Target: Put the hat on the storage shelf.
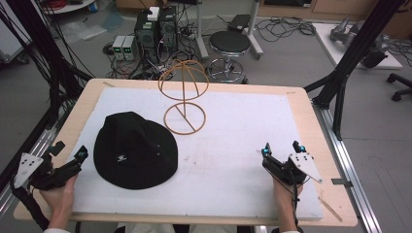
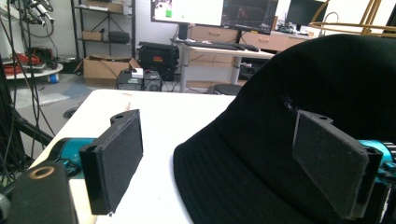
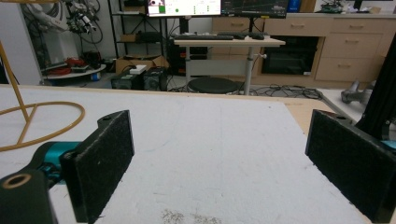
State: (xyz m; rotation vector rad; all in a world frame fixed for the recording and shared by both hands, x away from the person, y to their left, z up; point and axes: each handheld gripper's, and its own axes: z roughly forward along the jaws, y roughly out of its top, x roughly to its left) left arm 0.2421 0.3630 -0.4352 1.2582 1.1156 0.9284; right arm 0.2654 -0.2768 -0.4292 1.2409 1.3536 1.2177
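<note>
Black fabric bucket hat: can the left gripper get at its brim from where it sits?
Probably yes. The left gripper sits open just beside the black fabric bucket hat, jaws facing its brim, with bare white table mat between them and nothing in the way.

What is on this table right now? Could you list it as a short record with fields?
Surface: white mat on a wooden table
Main item: black hat, lying flat, left of centre
Behind it: golden wire hat stand, upright, bare
Left gripper: jaws open, beside the hat's brim, not gripping it
Right gripper: jaws open, over bare mat, nothing between them
Hat and stand: close together; the pictures do not show whether they touch
</note>
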